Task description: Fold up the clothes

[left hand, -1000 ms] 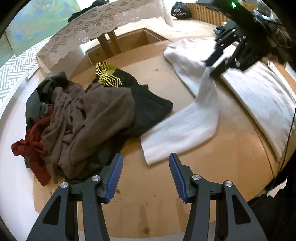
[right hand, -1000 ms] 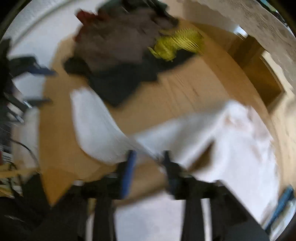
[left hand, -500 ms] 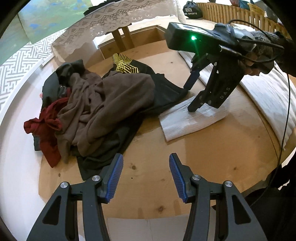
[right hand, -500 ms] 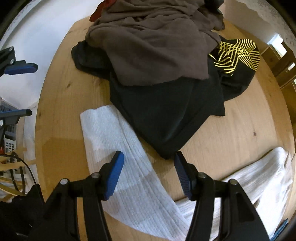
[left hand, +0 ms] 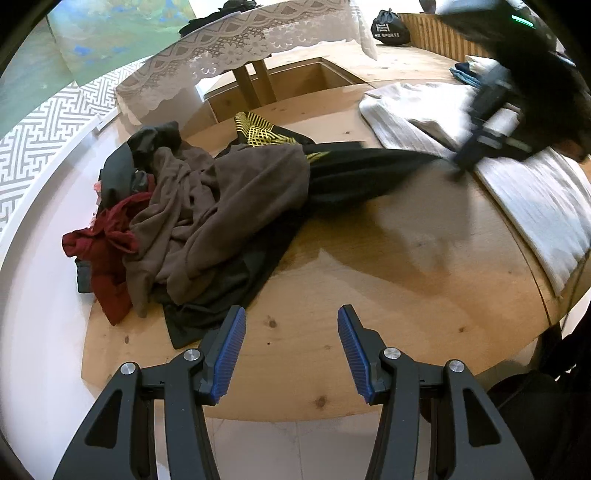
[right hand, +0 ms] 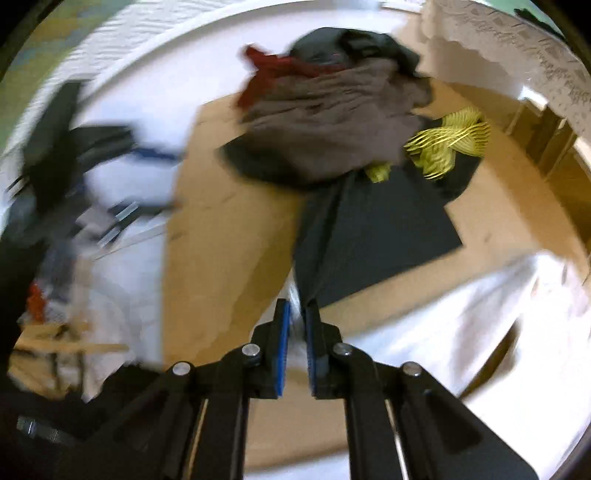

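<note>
A heap of clothes lies on the round wooden table (left hand: 406, 295): a brown garment (left hand: 221, 206) on top, a red one (left hand: 107, 251) at its left, and a black garment (left hand: 354, 173) with a yellow print (left hand: 258, 129) underneath. My right gripper (right hand: 297, 306) is closing, and the black garment's (right hand: 376, 236) corner sits between its pads beside a bit of white cloth. The black cloth runs taut from the heap to that blurred gripper (left hand: 458, 170). A white ribbed garment (left hand: 535, 199) lies along the table's right side. My left gripper (left hand: 290, 321) hovers open over bare wood with nothing between its fingers.
Behind the table stands another table under a lace cloth (left hand: 236, 51), with a recessed wooden pit beside it. A black bag (left hand: 389, 27) sits far back. White floor surrounds the table at the left. The table's front edge lies just under my left gripper.
The right gripper went from open over the black corner and white sleeve to nearly shut, and has pulled the black garment out to the right. The white sleeve is gone from the table's middle.
</note>
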`<state>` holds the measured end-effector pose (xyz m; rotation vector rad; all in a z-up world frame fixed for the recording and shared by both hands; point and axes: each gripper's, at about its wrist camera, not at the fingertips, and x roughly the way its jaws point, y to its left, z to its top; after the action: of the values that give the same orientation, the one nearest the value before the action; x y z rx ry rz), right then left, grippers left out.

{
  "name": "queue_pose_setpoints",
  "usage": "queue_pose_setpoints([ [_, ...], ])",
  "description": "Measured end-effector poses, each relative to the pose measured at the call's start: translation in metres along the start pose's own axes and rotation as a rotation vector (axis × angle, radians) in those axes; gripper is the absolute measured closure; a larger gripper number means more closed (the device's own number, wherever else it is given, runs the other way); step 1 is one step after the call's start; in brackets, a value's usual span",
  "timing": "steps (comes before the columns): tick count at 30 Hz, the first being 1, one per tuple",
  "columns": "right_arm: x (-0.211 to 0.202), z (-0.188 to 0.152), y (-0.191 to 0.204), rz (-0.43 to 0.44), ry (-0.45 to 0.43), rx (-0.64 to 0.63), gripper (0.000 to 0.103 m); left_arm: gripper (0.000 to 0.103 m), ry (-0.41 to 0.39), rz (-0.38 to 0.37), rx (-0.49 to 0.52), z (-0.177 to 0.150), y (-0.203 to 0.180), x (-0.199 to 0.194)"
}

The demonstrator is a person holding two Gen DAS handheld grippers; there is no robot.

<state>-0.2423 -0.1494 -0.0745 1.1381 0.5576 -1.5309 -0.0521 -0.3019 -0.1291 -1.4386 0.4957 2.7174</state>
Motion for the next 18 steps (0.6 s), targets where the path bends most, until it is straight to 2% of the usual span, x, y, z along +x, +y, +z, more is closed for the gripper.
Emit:
queue_pose_setpoints([
  [1, 0.002, -0.014, 0.007, 0.029, 0.038, -0.006, 0.071, 0.053, 0.0, -0.004, 0.007, 0.001, -0.002, 0.0],
  [2, 0.004, -0.027, 0.014, 0.044, 0.077, -0.01, 0.063, 0.053, -0.002, -0.01, 0.01, 0.004, -0.005, 0.001],
  [4, 0.004, -0.05, 0.025, 0.047, 0.12, -0.016, 0.063, 0.053, -0.008, -0.028, 0.023, 0.01, -0.012, 0.002],
  [6, -0.006, -0.057, 0.02, 0.009, 0.083, 0.016, 0.063, 0.053, -0.021, -0.069, 0.035, 0.02, -0.021, 0.006],
  [9, -0.029, -0.056, -0.005, 0.003, 0.004, 0.123, 0.063, 0.053, -0.037, -0.16, 0.028, 0.042, -0.034, 0.02],
  [11, -0.038, -0.055, -0.026, -0.043, -0.033, 0.196, 0.063, 0.053, -0.042, -0.168, 0.059, 0.065, -0.047, 0.038],
  [13, -0.039, -0.059, -0.047, -0.082, -0.039, 0.272, 0.063, 0.053, -0.045, -0.18, 0.078, 0.084, -0.058, 0.054],
  [15, -0.04, -0.069, -0.065, -0.141, -0.035, 0.333, 0.063, 0.053, -0.035, -0.262, 0.057, 0.099, -0.066, 0.069],
  [18, -0.04, -0.083, -0.086, -0.174, -0.025, 0.388, 0.063, 0.053, 0.01, -0.319, 0.074, 0.109, -0.088, 0.087],
])
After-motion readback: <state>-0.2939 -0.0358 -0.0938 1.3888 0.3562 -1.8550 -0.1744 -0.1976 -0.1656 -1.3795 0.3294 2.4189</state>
